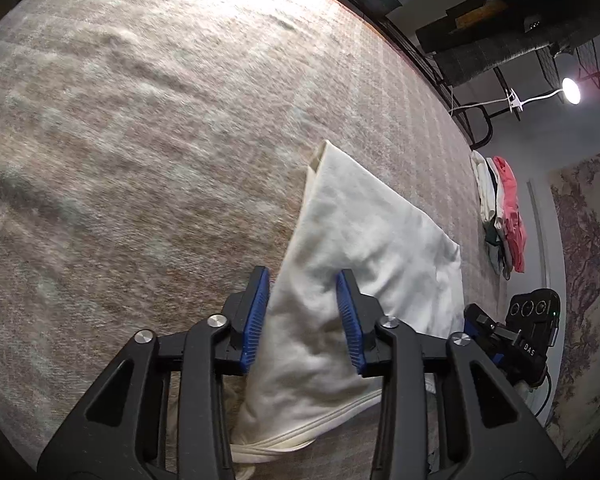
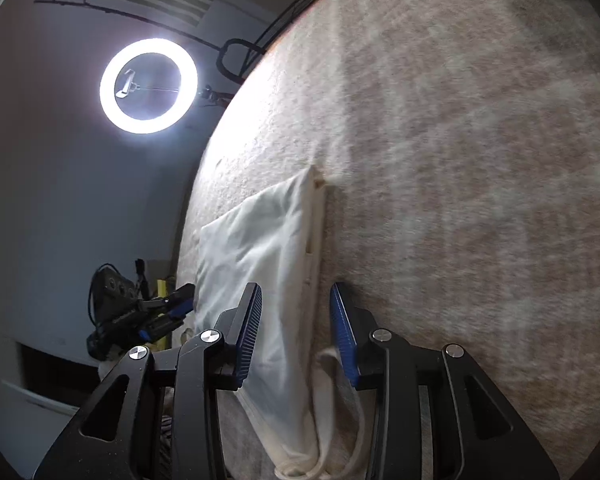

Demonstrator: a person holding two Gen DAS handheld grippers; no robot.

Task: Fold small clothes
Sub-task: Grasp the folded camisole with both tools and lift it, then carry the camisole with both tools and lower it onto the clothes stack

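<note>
While the white garment [image 1: 364, 236] is lying folded on the carpet near its edge, the left hand-held gripper [image 1: 302, 312] is pinching the cloth's near end between its pads; the right hand-held gripper [image 2: 296, 328] is straddling its layered side edge, grip uncertain.

White garment [image 1: 352, 248] bunched between left gripper [image 1: 303, 316] pads; clothes pile [image 1: 502, 216] beyond.

Ring light [image 2: 148, 85], clip lamp [image 1: 571, 90], beige carpet [image 1: 140, 140]
</note>
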